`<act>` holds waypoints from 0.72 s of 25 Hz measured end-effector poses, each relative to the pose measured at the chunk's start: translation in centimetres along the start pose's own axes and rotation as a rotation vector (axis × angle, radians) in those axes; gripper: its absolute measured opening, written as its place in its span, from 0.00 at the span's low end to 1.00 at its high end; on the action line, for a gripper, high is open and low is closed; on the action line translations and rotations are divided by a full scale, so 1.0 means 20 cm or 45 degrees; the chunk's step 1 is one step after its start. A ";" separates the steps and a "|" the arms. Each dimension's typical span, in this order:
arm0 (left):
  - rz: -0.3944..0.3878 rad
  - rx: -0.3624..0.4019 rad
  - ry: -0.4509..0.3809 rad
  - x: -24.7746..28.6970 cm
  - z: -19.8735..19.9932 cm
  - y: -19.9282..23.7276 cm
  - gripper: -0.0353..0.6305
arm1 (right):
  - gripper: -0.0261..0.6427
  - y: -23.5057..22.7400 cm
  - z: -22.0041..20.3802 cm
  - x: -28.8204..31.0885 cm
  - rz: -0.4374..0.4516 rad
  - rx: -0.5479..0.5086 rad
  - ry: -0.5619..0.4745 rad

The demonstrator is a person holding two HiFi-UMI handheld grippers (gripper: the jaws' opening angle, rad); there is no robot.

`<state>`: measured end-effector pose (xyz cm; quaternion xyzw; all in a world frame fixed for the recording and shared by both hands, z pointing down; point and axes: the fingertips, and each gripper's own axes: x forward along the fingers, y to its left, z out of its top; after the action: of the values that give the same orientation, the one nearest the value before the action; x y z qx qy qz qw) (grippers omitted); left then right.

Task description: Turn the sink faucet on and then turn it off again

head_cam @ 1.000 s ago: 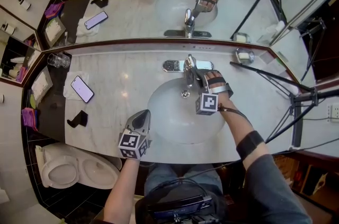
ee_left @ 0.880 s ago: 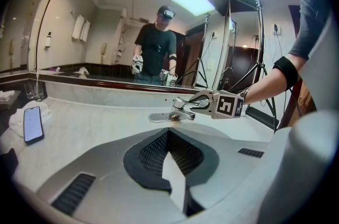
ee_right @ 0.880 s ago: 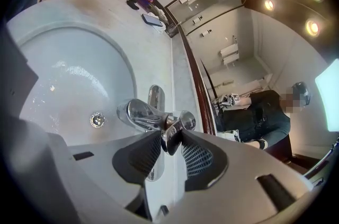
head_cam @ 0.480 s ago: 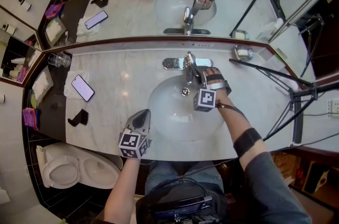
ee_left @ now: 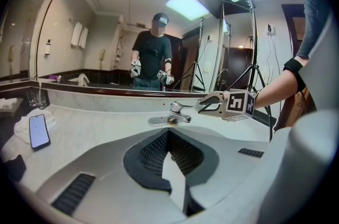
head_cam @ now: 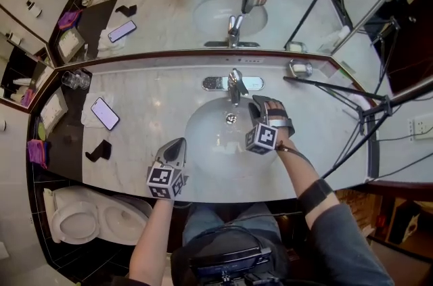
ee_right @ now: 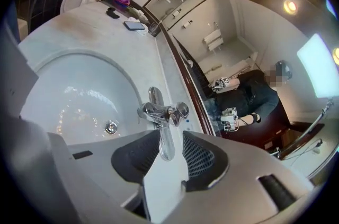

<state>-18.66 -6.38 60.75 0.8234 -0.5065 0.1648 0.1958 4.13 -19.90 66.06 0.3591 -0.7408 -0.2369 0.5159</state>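
At 7 o'clock of the sink (head_cam: 203, 137), the left tool (head_cam: 180, 143) hangs clenched on nothing. At the sink's 12 o'clock the faucet (head_cam: 235, 83) stands on the counter (head_cam: 152, 90); I cannot tell whether water runs. At the faucet's 4 o'clock the right tool (head_cam: 255, 105) is released: its jaws have just been opening, and the lever (ee_right: 164, 141) shows ahead in their gap, untouched. For the next lever move, line up squarely, close on its tip and swing gently. No writing is legible.

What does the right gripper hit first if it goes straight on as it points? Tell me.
Most likely the faucet lever. The right gripper points at it, its jaws have just been opening, and the lever's tip shows in the gap between them, seemingly untouched. Depth is hard to judge.
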 end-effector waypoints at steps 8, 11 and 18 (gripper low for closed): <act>-0.007 0.042 -0.044 -0.07 0.11 -0.07 0.05 | 0.18 -0.03 -0.07 -0.35 0.012 0.337 -0.013; -0.002 0.060 -0.069 -0.10 0.17 -0.08 0.05 | 0.15 -0.08 -0.10 -0.48 -0.002 0.486 -0.035; 0.000 0.104 -0.108 -0.18 0.26 -0.12 0.05 | 0.06 -0.13 -0.12 -0.75 0.061 0.833 -0.135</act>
<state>-17.73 -5.15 54.04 0.8370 -0.5071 0.1501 0.1405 10.22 -9.89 56.13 0.4753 -0.8118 0.0075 0.3393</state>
